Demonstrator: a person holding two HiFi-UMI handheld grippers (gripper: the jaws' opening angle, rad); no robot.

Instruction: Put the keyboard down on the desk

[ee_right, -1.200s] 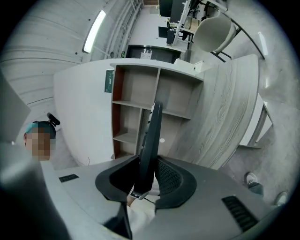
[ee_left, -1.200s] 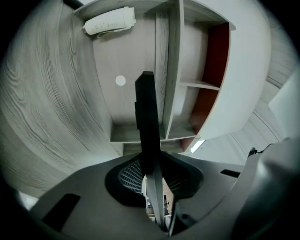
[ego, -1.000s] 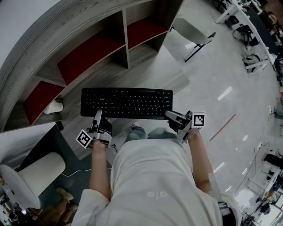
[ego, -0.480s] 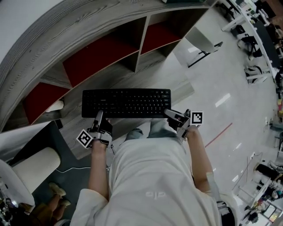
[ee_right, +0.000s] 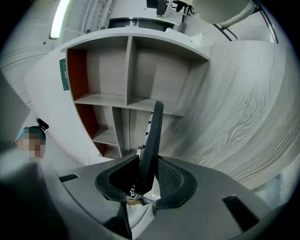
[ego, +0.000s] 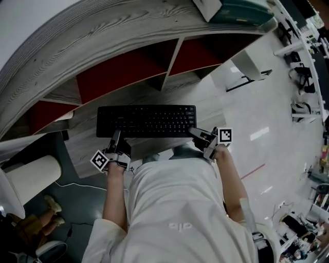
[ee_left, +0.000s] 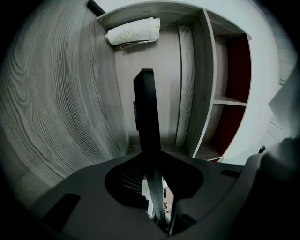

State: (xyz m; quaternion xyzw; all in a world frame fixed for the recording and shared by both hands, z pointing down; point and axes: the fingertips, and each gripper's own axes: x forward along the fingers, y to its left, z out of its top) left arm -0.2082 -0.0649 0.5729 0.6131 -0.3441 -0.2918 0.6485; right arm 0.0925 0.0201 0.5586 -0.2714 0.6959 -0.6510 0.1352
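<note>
Nearest me, the left gripper [ego: 115,137] is clamping the keyboard [ego: 146,120] at its near-left edge, its fingers [ee_left: 123,180] clenched on the thin black slab. The right gripper [ego: 199,135] is doing the same at the near-right corner, its fingers [ee_right: 171,180] pressing on both faces. The keyboard is hanging level in the air just beyond both sets of fingers, stretching between them and resting on nothing.

Compared with a second ago, the grip is looking unchanged, but everything past the fingers is sliding. The red-backed shelf compartments [ego: 118,67] are swinging rightward, closer to the keyboard's far edge. More of the grey wood-grain surface [ego: 77,43] above them is coming into view, with a teal box [ego: 244,10] now showing at its far right end.

My own torso is covering the floor under the fingers. Both gripper views are showing the keyboard edge-on, so I am barely making out its keys. Far beyond the left fingers a white roll-shaped thing [ee_left: 132,32] is lying in a compartment; I cannot tell what it is.
</note>
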